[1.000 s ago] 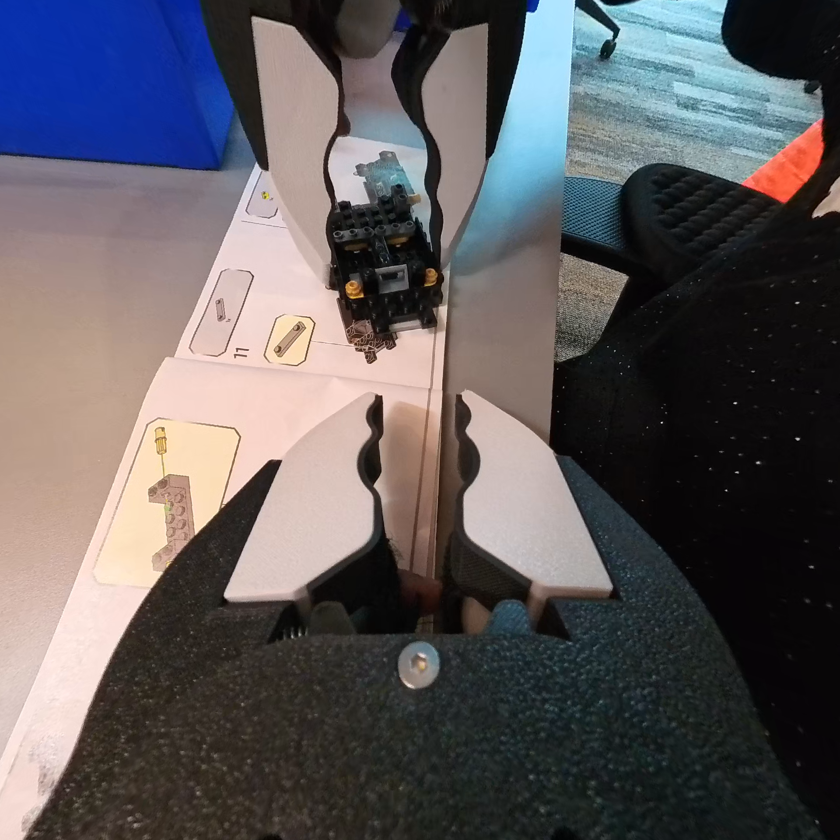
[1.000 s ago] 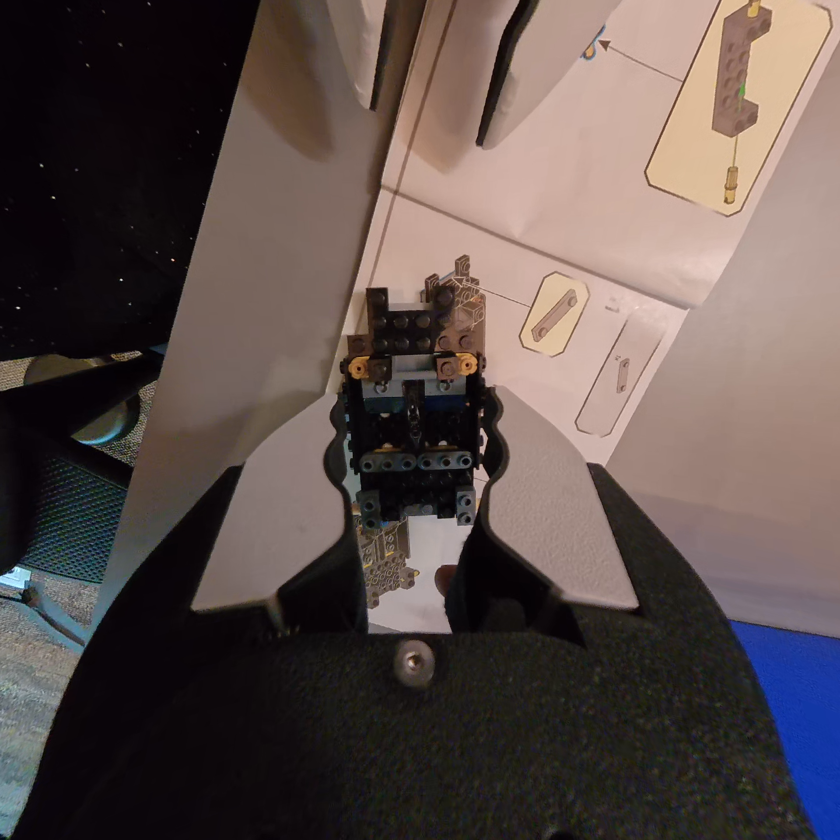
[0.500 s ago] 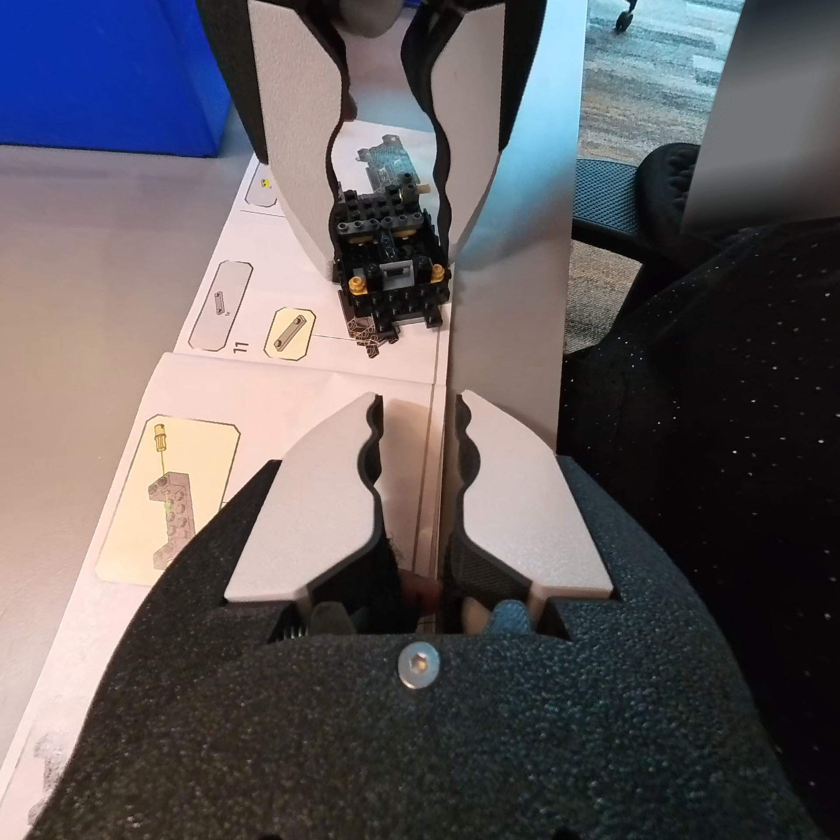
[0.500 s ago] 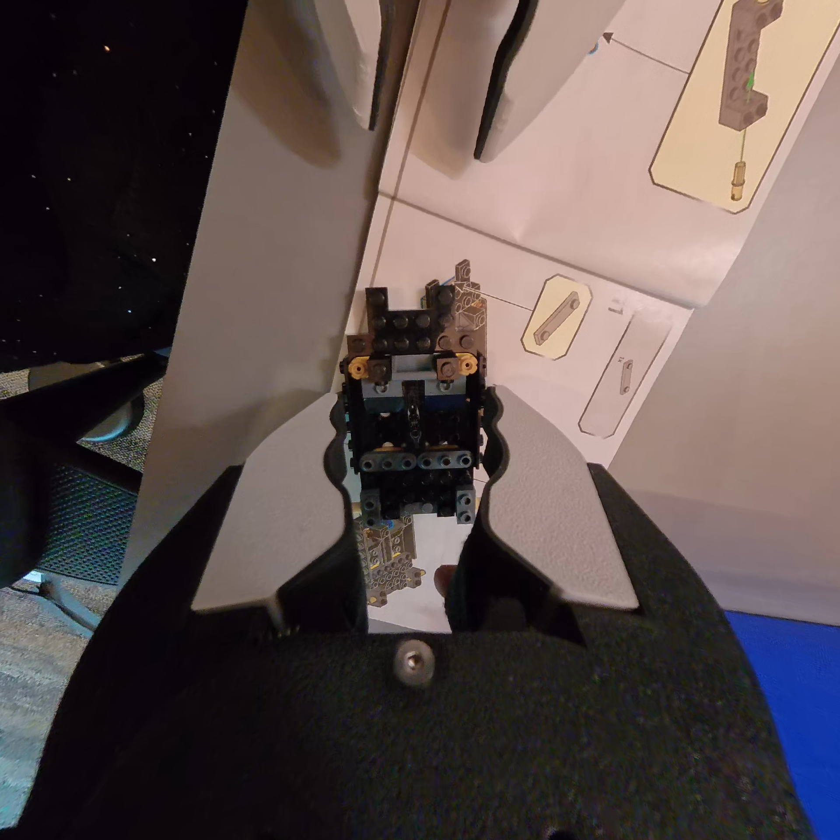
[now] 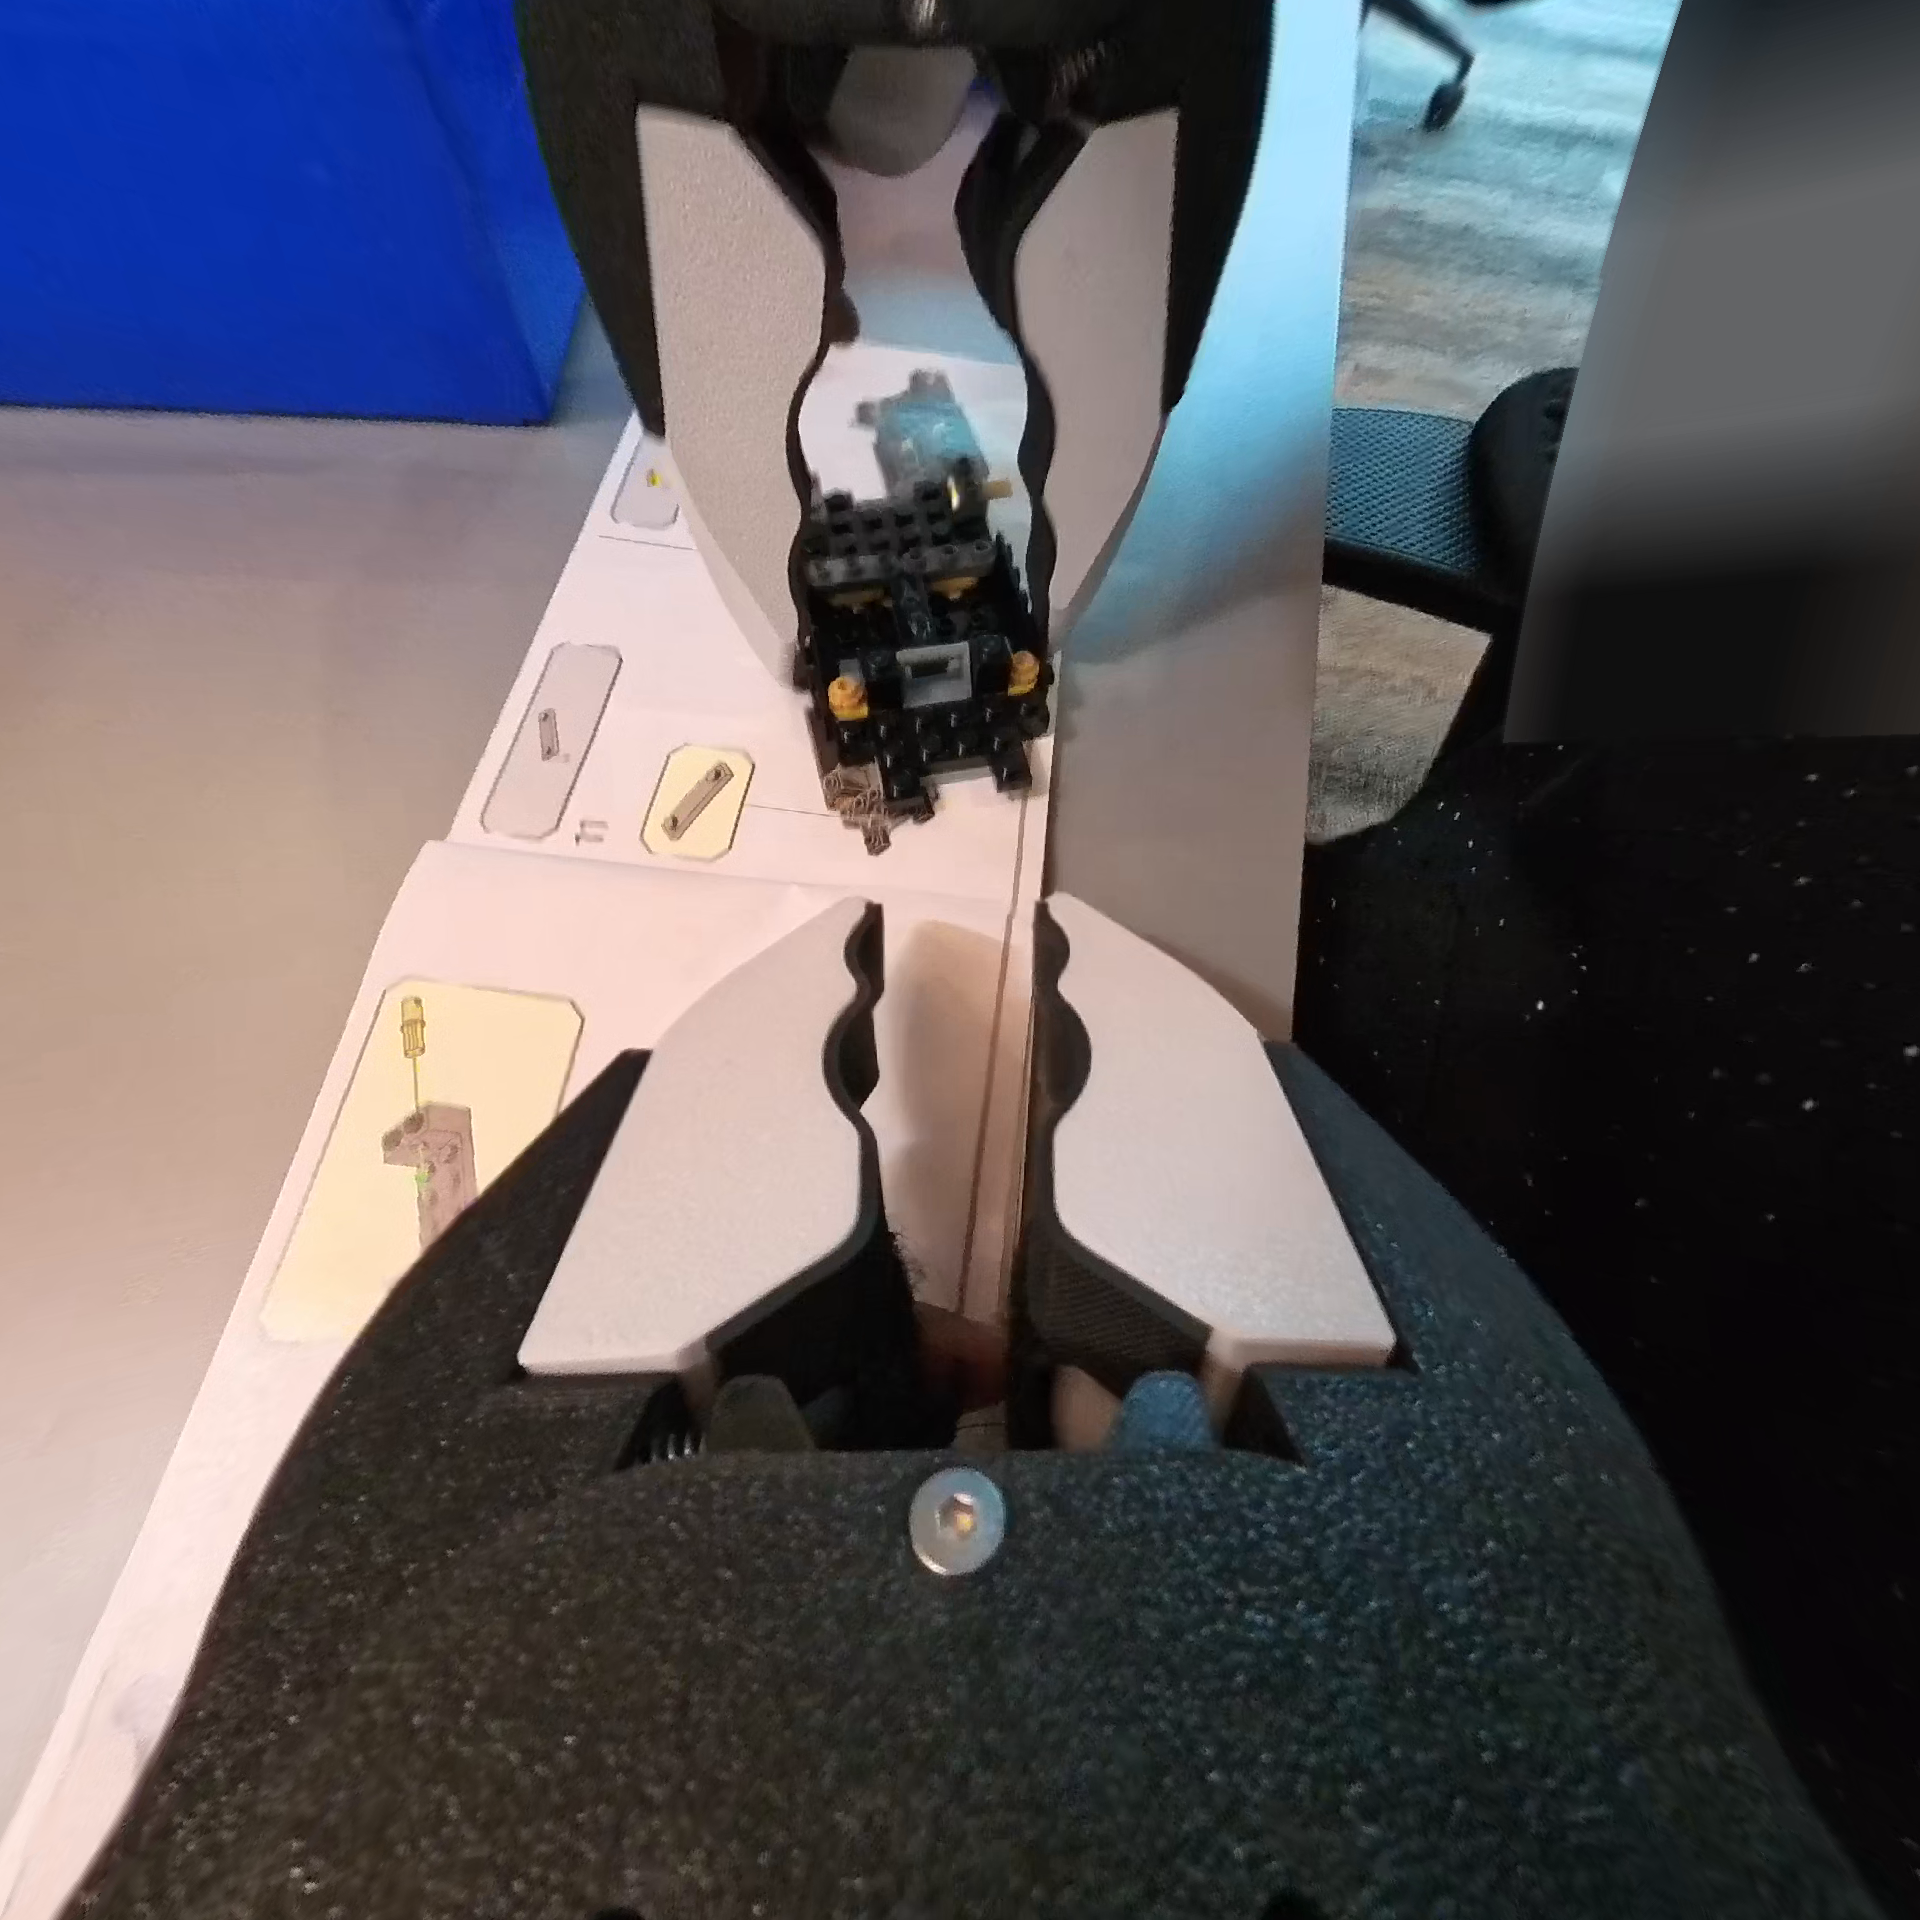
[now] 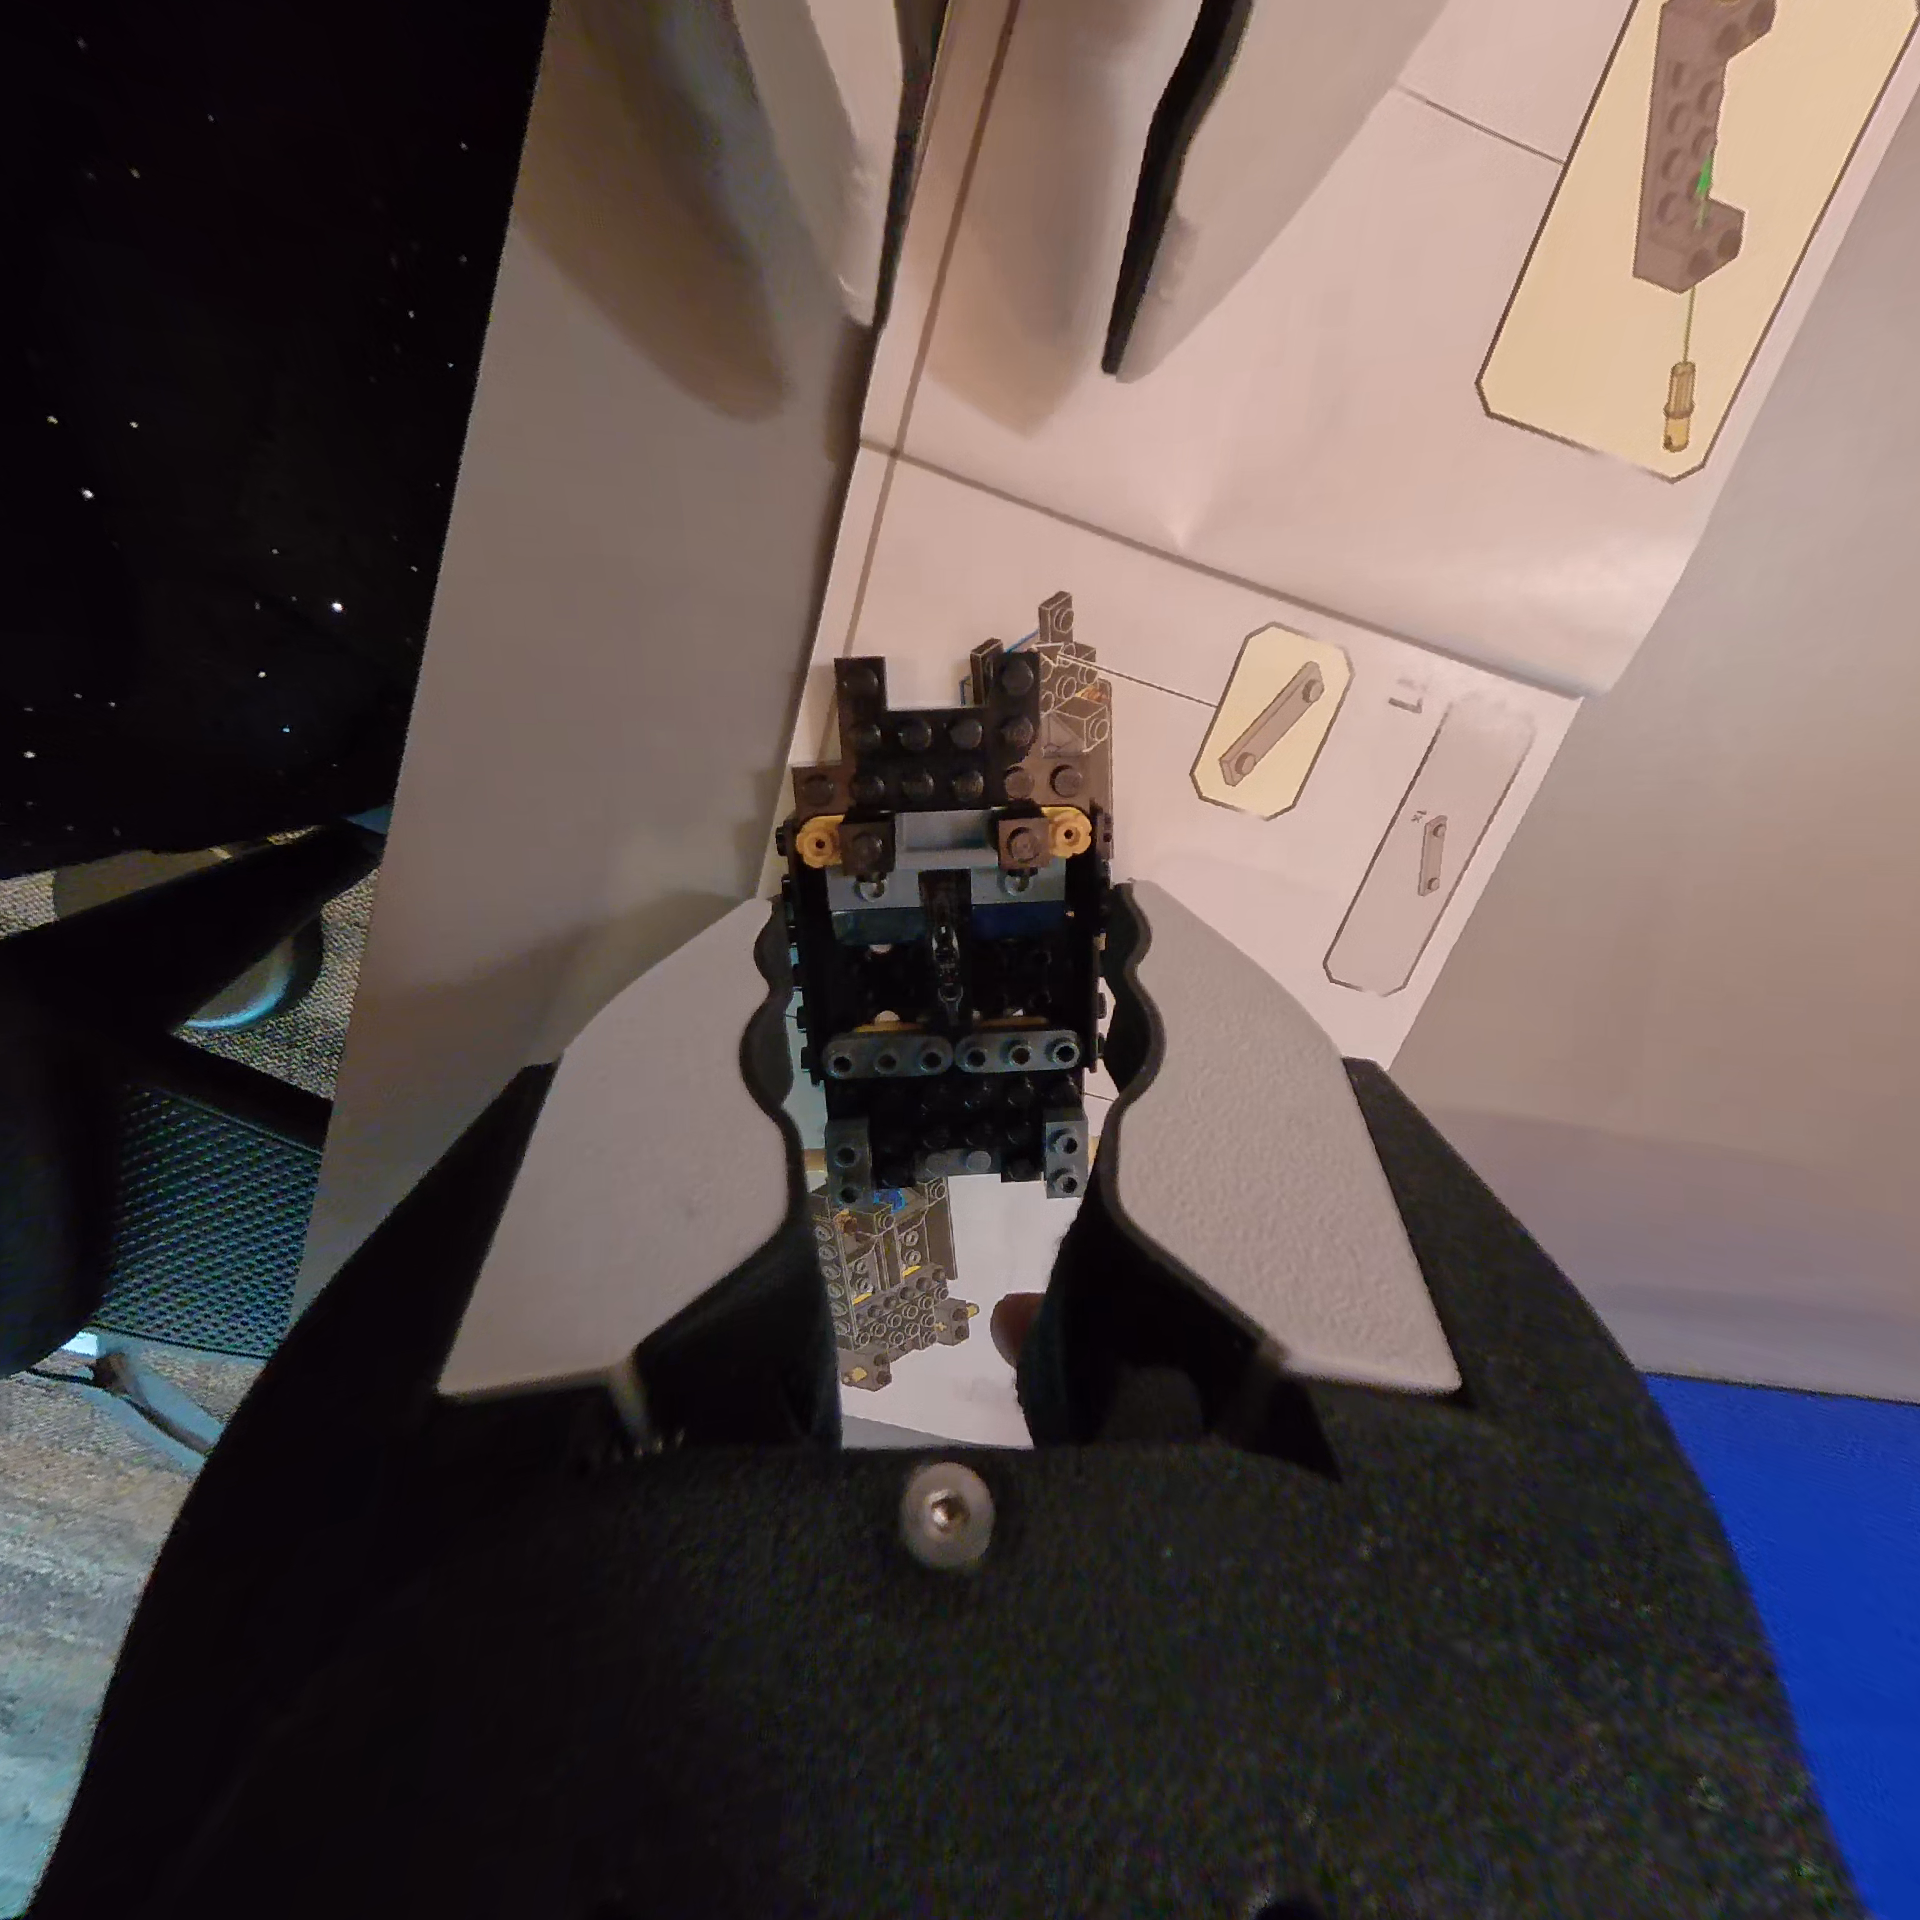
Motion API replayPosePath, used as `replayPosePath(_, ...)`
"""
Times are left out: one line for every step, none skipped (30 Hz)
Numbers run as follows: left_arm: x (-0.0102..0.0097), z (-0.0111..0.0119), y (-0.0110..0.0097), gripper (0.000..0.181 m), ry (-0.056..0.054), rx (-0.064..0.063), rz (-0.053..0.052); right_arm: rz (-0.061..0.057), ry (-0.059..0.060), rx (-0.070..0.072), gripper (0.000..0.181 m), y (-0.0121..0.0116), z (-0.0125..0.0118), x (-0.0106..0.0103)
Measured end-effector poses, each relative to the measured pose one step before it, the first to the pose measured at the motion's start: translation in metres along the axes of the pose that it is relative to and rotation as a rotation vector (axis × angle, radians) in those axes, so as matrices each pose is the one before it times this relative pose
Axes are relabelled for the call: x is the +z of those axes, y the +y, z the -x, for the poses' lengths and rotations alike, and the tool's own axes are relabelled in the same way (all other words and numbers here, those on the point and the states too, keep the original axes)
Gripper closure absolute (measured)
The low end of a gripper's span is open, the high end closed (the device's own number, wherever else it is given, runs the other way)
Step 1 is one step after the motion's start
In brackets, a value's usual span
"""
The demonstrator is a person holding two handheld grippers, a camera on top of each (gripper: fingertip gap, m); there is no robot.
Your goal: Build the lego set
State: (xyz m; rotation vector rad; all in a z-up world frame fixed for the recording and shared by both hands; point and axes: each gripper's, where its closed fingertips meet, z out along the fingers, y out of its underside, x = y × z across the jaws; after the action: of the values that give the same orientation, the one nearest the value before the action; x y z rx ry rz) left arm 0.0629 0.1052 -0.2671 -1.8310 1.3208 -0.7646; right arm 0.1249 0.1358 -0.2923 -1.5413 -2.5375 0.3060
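Nearest, the left tongs point(image 5: 951, 1023) hover slightly spread and empty over the instruction booklet point(image 5: 623, 935) on the desk point(image 5: 208, 727). Beyond, the right tongs point(image 6: 940, 997) pinch the black lego model point(image 6: 951, 935). The step looks like checking the page; next calls for fetching a plate.

Your two wrist cameras face each other along the table edge — each looks down its own fingers, close over the instruction sheet point(image 5: 727, 914). Both share the lego model point(image 5: 925, 665) point(image 6: 951, 935) — far in the left view, near in the right.
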Motion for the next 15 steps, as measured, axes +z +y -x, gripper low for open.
replayPosePath(0.00101, -0.00172, -0.00719, 0.154, 0.0073, 0.0087, -0.0350, -0.0020, -0.0016, 0.0008, 0.123, 0.00000, -0.00004, 0.00008)
replayPosePath(0.00207, -0.00216, -0.00884, 0.154, 0.0102, 0.0028, -0.0407, -0.0020, -0.0018, 0.0008, 0.123, -0.00015, 0.00002, 0.00002)
replayPosePath(0.00319, -0.00177, -0.00830, 0.154, 0.0086, -0.0006, -0.0326, -0.0012, -0.0022, 0.0009, 0.123, 0.00003, -0.00001, 0.00004)
replayPosePath(0.00455, -0.00092, -0.00597, 0.154, 0.0042, 0.0000, -0.0162, -0.0004, -0.0021, 0.0004, 0.123, 0.00000, -0.00001, 0.00002)
replayPosePath(0.00541, -0.00001, -0.00199, 0.154, 0.0025, 0.0063, 0.0045, -0.0002, -0.0028, 0.0014, 0.123, 0.00000, 0.00001, 0.00012)
replayPosePath(0.00594, 0.00214, 0.00237, 0.156, -0.0059, 0.0102, 0.0228, -0.0005, -0.0034, 0.0026, 0.123, 0.00005, 0.00000, 0.00012)
replayPosePath(0.00601, 0.00326, 0.00438, 0.158, -0.0126, 0.0023, 0.0328, -0.0014, -0.0027, 0.0017, 0.123, 0.00006, 0.00003, 0.00014)
replayPosePath(0.00492, 0.00090, 0.00504, 0.159, -0.0001, -0.0040, 0.0459, -0.0026, -0.0015, 0.0007, 0.123, -0.00006, 0.00006, 0.00001)
replayPosePath(0.00345, -0.00006, 0.00275, 0.159, 0.0029, 0.0025, 0.0295, -0.0033, -0.0007, 0.0004, 0.123, -0.00006, -0.00002, 0.00003)
replayPosePath(0.00200, 0.00155, 0.00001, 0.160, -0.0135, 0.0079, 0.0062, -0.0034, -0.0005, 0.0003, 0.123, 0.00000, 0.00000, 0.00002)
replayPosePath(0.00140, 0.00027, -0.00086, 0.162, -0.0063, 0.0118, -0.0004, -0.0030, -0.0006, 0.0010, 0.123, -0.00002, 0.00001, 0.00001)
replayPosePath(0.00150, 0.00029, -0.00083, 0.163, -0.0054, 0.0073, 0.0008, -0.0019, -0.0004, 0.0007, 0.123, -0.00007, -0.00003, 0.00008)
replayPosePath(0.00178, 0.00200, 0.00044, 0.166, -0.0141, -0.0013, 0.0085, -0.0010, -0.0004, -0.0002, 0.123, -0.00003, 0.00000, -0.00006)
replayPosePath(0.00199, 0.00079, 0.00250, 0.169, -0.0045, -0.0029, 0.0213, -0.0007, -0.0006, -0.0005, 0.123, -0.00001, 0.00008, 0.00003)
replayPosePath(0.00211, -0.00137, 0.00277, 0.170, 0.0083, 0.0021, 0.0225, -0.0008, -0.0005, -0.0003, 0.123, -0.00007, -0.00004, 0.00005)
